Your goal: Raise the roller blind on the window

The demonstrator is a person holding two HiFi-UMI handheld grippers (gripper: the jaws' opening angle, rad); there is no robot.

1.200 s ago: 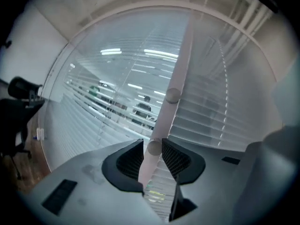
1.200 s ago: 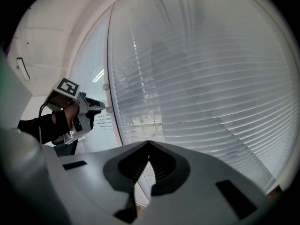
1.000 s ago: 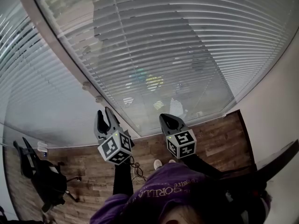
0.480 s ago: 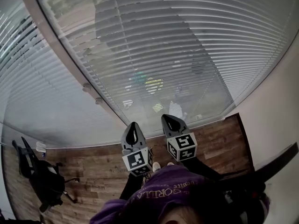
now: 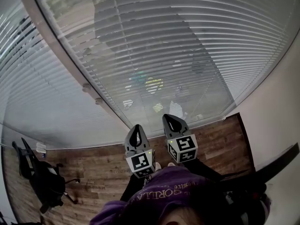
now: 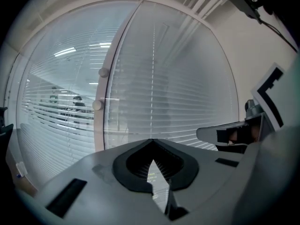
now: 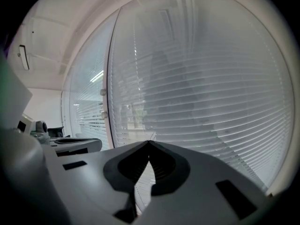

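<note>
The slatted blind [image 5: 178,55] is seen lowered over the whole window pane, down to the wooden floor [image 5: 93,168]. The left tongs [image 5: 137,128] are held pressed together just in front of the lowest slats, and a thin cord [image 6: 153,78] that hangs straight down the blind is pinched at their tips. The right tongs [image 5: 171,122] are held close beside them, likewise pressed together, with nothing made out between them. A black chair [image 5: 42,177] is seen well apart on the left.
</note>
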